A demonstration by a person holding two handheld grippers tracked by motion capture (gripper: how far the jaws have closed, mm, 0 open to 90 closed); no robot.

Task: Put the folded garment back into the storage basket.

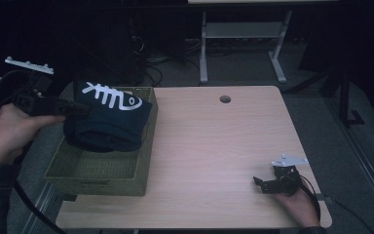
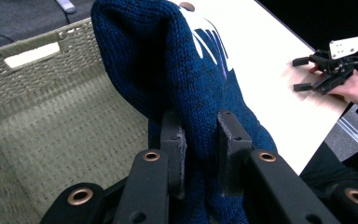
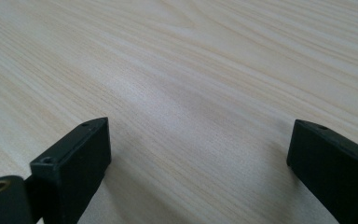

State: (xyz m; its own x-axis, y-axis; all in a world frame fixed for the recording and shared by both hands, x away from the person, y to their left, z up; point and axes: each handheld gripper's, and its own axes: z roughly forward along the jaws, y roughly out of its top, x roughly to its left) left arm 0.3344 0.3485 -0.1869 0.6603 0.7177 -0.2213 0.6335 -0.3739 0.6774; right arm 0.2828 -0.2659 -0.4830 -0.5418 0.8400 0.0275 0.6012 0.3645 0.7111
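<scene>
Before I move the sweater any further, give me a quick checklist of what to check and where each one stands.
1. Left gripper clamped on the blue sweater: ok, knit pinched between both jaws.
2. Sweater over the basket: ok, though it drapes on the right rim.
3. Sweater lifted free of the basket floor: cannot tell.
4. Right gripper out of the way: ok, open, resting by the table's near right corner.
5. Tabletop between basket and right gripper free: ok.

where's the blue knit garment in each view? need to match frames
High view: the blue knit garment hangs at left over the woven basket, held by the left gripper.
Left gripper view: centre, clamped between the jaws.
Right gripper view: not in it.
Shared landmark: the pale wood table.
</scene>
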